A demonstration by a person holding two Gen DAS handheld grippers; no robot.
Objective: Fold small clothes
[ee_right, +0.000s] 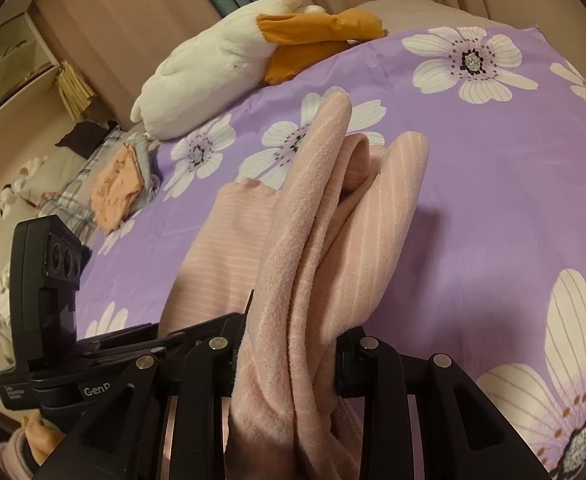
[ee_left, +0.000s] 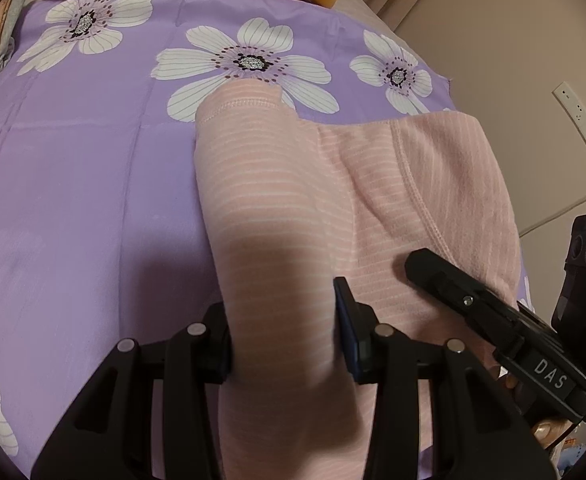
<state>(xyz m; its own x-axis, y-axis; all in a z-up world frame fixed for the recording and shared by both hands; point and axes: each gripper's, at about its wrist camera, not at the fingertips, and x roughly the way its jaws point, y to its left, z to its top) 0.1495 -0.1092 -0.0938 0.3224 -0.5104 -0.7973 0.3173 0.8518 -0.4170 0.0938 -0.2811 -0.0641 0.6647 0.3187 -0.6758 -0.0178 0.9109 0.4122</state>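
A pink garment with thin white stripes (ee_left: 277, 200) hangs partly lifted over the purple flowered bedspread (ee_left: 73, 168). My left gripper (ee_left: 283, 308) is shut on one end of it, and the cloth fills the gap between the pads. One of the right gripper's fingers (ee_left: 433, 276) reaches in from the right against the same cloth. In the right wrist view my right gripper (ee_right: 293, 328) is shut on a bunched, doubled fold of the pink garment (ee_right: 317, 220), which stands up from the jaws. The far part lies flat on the bedspread (ee_right: 493, 200).
A white plush goose (ee_right: 205, 76) with orange feet lies at the head of the bed. A small pile of orange and grey clothes (ee_right: 117, 188) sits at the bed's left edge. A power strip (ee_left: 585, 132) hangs on the wall right of the bed.
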